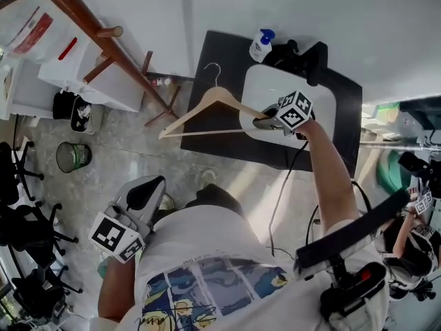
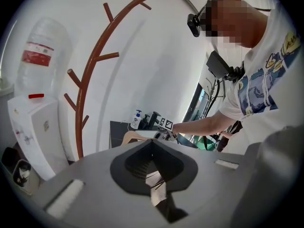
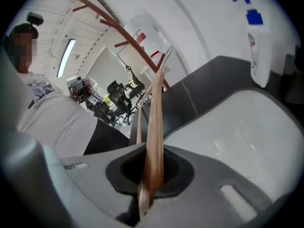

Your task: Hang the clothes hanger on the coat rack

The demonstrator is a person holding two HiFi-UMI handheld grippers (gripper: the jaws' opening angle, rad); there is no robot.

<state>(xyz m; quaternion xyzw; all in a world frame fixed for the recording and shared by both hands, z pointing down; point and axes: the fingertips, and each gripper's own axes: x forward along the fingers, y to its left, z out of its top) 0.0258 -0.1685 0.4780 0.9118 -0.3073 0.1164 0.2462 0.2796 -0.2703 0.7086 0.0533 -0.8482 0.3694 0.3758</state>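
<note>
A wooden clothes hanger (image 1: 207, 112) with a metal hook (image 1: 215, 71) hangs level over the left part of the black table (image 1: 207, 67). My right gripper (image 1: 265, 121) is shut on its right end. In the right gripper view the hanger's arm (image 3: 154, 127) runs straight out from between the closed jaws of the right gripper (image 3: 154, 148). The brown coat rack (image 1: 89, 26) stands to the upper left, with its pegs slanting upward (image 2: 90, 75). My left gripper (image 1: 141, 198) is low beside my body, shut and holding nothing (image 2: 152, 141).
A white tray (image 1: 324, 98) lies on the table with a pump bottle (image 1: 261, 45) and a black device (image 1: 303, 57) behind it. A water dispenser (image 2: 40, 103) stands beside the rack. A bin (image 1: 73, 156) and office chairs (image 1: 27, 233) are on the floor at left.
</note>
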